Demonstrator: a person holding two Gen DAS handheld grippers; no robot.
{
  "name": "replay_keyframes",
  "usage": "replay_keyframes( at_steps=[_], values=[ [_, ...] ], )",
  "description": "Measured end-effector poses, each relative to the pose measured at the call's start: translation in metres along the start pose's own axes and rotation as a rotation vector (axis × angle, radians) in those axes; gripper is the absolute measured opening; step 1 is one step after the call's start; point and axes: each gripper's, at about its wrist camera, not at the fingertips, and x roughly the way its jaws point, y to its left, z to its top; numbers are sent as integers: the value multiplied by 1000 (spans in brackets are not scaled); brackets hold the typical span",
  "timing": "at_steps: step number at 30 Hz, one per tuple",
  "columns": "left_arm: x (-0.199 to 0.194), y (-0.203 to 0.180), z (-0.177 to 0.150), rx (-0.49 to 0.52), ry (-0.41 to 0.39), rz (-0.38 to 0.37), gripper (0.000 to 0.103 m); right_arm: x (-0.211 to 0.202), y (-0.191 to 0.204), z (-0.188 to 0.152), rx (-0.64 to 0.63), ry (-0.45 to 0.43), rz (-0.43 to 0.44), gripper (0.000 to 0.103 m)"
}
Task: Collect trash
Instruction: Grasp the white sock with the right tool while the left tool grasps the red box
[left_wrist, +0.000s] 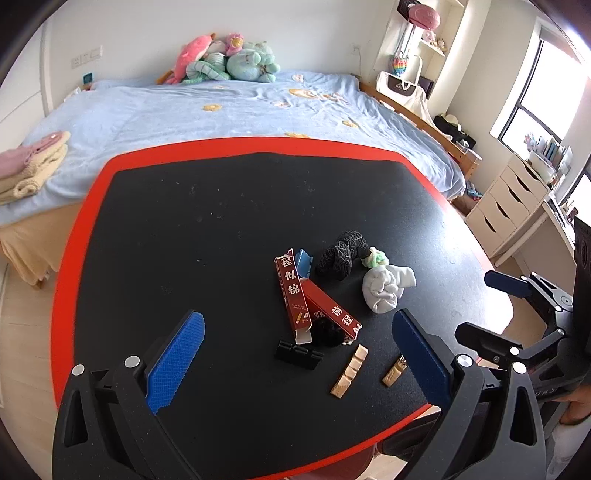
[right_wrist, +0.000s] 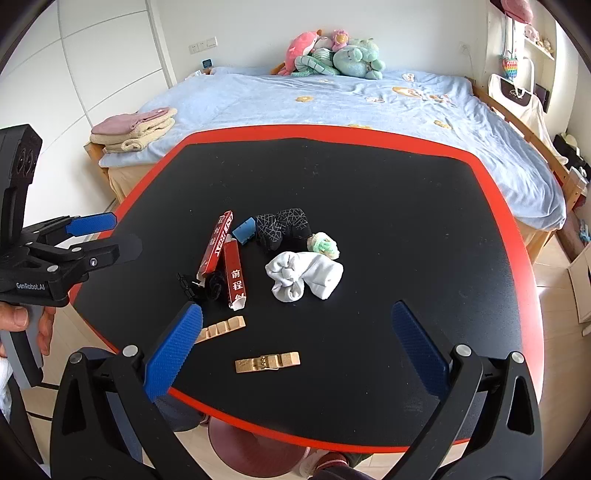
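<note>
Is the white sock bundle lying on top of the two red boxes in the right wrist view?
No: the white sock bundle lies on the black table, clearly apart from the red boxes, to their right.

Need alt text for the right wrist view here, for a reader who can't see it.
The open right gripper hovers empty over a black table with a red rim, above a loose cluster: two red cartons, rolled white socks, black socks and two wooden clothespin pieces. The left gripper reaches in from the left; a bed with plush toys lies behind.
</note>
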Motion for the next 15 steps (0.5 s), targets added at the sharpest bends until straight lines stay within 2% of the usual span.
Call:
replay_keyframes(
  at_steps=[13, 15],
  values=[
    [75, 15, 17, -74, 114, -9, 97, 71, -16, 16, 21, 81, 21, 100],
    [82, 17, 18, -81, 125, -15, 89, 78, -18, 18, 27, 87, 30, 100]
  ],
)
